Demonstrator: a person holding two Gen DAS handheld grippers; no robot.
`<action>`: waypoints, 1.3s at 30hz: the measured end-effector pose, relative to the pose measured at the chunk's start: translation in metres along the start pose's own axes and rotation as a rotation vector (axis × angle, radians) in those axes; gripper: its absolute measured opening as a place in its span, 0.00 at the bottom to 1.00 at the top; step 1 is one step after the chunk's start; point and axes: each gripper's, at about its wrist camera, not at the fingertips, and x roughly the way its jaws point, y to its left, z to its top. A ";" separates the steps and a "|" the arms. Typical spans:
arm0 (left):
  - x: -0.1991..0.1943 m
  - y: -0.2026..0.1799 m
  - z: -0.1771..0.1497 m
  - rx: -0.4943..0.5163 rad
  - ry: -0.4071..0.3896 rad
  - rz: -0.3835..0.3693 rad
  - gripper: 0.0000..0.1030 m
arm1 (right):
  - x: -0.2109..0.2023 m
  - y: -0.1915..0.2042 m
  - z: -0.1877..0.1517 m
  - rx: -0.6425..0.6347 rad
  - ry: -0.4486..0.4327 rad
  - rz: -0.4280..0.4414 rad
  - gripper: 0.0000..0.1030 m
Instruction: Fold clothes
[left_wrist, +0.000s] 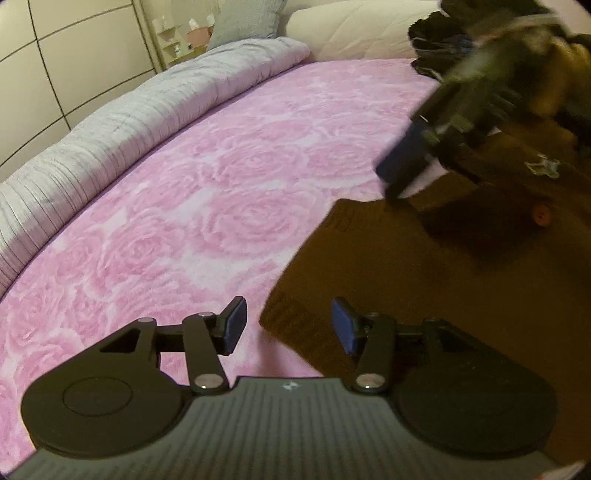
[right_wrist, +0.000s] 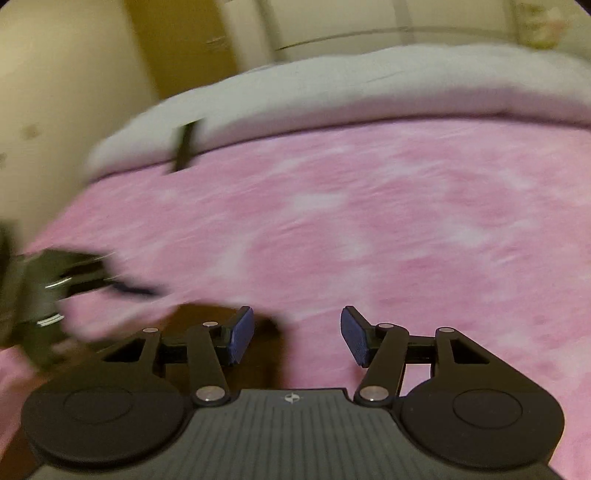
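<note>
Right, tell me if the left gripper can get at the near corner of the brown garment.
Probably yes. The left gripper is open, with the brown garment corner lying just ahead between its fingers on the pink blanket; nothing blocks it.

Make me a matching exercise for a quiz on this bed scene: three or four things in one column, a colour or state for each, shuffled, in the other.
Things:
1. fuzzy rose-patterned blanket
2. knit garment with a round button
3. rolled ribbed quilt
4. left gripper

Colours or states:
A. brown
B. open, nothing between its pads
C. pink
D. pale grey

Pairs: 1-C, 2-A, 3-D, 4-B
</note>
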 end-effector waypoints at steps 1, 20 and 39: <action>0.005 0.001 0.003 -0.001 0.006 -0.014 0.45 | 0.005 0.008 -0.001 -0.013 0.032 0.022 0.55; -0.014 0.012 0.024 -0.029 -0.016 0.029 0.02 | -0.073 -0.055 -0.030 0.044 -0.097 -0.272 0.39; -0.071 0.014 0.048 -0.009 -0.048 0.283 0.00 | -0.159 -0.029 -0.066 -0.305 -0.236 -0.434 0.01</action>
